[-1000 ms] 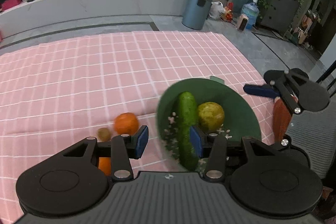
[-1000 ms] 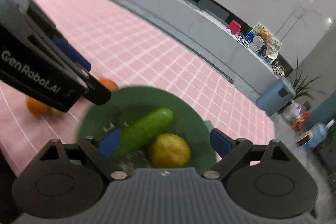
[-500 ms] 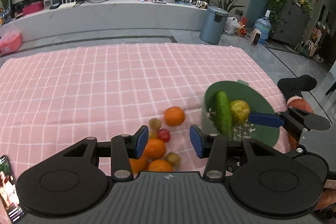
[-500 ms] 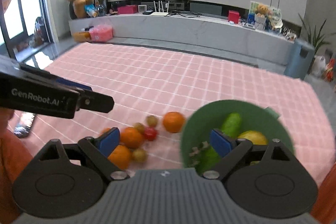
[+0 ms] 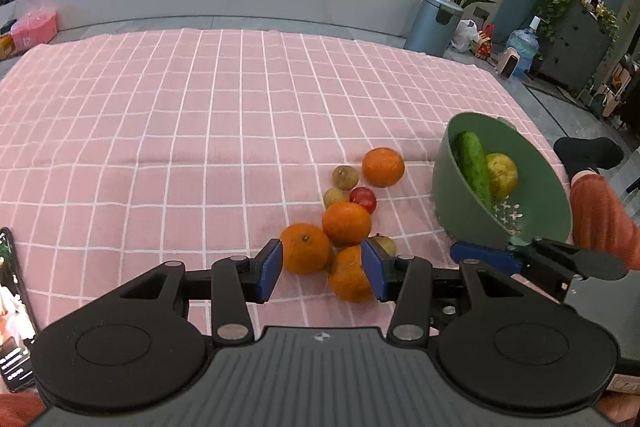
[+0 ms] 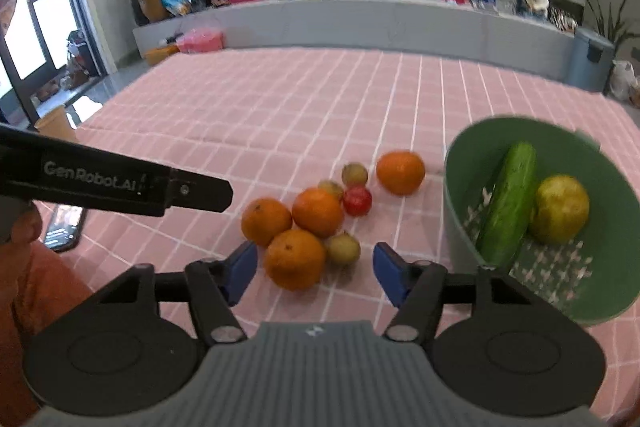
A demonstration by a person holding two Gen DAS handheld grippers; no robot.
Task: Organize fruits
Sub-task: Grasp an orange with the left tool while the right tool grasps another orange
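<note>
Right wrist view: bowl (image 6: 460, 227) near the cloth's (image 6: 280, 99) right edge holds only a cucumber (image 6: 508, 199) and a yellow-green fruit (image 6: 562, 209); oranges (image 6: 295, 259) and small fruits remain beside it; right gripper (image 6: 314, 269) closing, empty; left gripper (image 5: 322, 269) part-open, empty

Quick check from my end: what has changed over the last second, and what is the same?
Both views have swung from the green bowl over to the loose fruit: four oranges, with the nearest orange now ahead of the right gripper, whose jaws are closing, still empty. The left gripper is open as before, empty. The cucumber and yellow-green fruit remain in the bowl.
</note>
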